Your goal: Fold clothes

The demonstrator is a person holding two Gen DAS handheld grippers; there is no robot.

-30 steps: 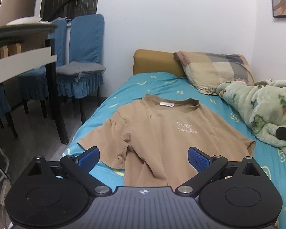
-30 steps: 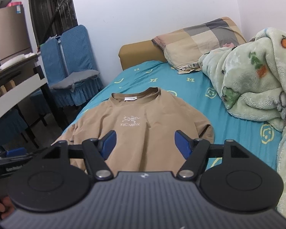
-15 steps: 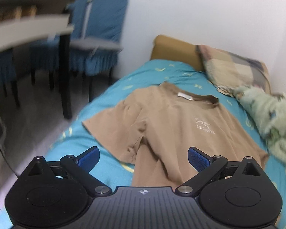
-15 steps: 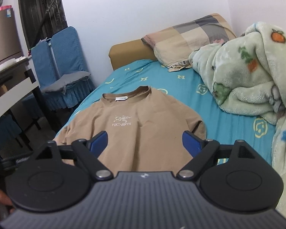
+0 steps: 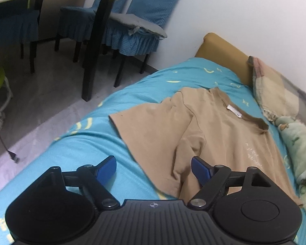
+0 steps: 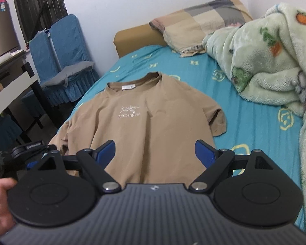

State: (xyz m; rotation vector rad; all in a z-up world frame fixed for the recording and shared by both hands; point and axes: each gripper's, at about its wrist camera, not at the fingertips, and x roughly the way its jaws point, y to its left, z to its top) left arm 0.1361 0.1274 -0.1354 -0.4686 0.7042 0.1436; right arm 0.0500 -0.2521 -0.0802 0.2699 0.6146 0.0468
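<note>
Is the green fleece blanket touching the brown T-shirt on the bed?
Apart. The right wrist view shows blue sheet between the blanket and the T-shirt sleeve.

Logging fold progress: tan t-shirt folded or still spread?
Spread: the tan t-shirt lies front-up on the bed, both sleeves out, collar showing, no fold.

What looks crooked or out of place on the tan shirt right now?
The tan T-shirt lies front-up, but its left sleeve is bunched at the armpit, with creased fabric, while the right sleeve lies flatter.
</note>
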